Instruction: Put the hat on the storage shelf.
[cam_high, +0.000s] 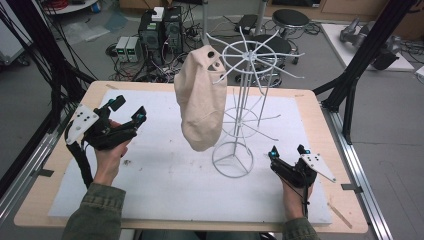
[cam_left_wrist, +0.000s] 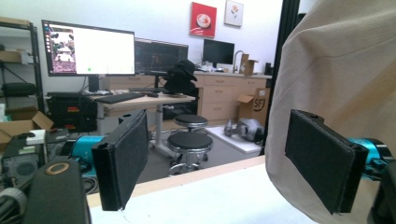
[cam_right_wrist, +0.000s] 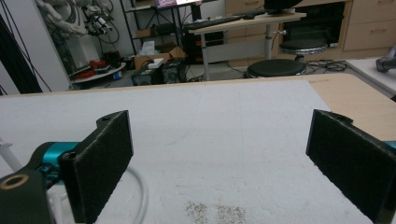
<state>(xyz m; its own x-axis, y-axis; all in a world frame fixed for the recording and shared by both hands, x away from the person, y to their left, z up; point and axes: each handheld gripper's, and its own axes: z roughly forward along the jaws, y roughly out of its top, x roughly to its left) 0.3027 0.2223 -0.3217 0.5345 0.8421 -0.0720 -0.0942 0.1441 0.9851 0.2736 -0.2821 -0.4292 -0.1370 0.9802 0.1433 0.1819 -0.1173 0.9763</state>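
- My left claw gapes wide, empty, just left of the beige cap hanging on the wire rack.
- My right claw sits open too, beside the rack's base.

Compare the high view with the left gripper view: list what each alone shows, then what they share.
High view alone: the white wire rack, its ring base, the right hand-held gripper and the person's sleeves. Left gripper view alone: the lit monitor and red wall picture. Shared: the beige cloth bag, the open left hand-held gripper beside it, and the white table cover.
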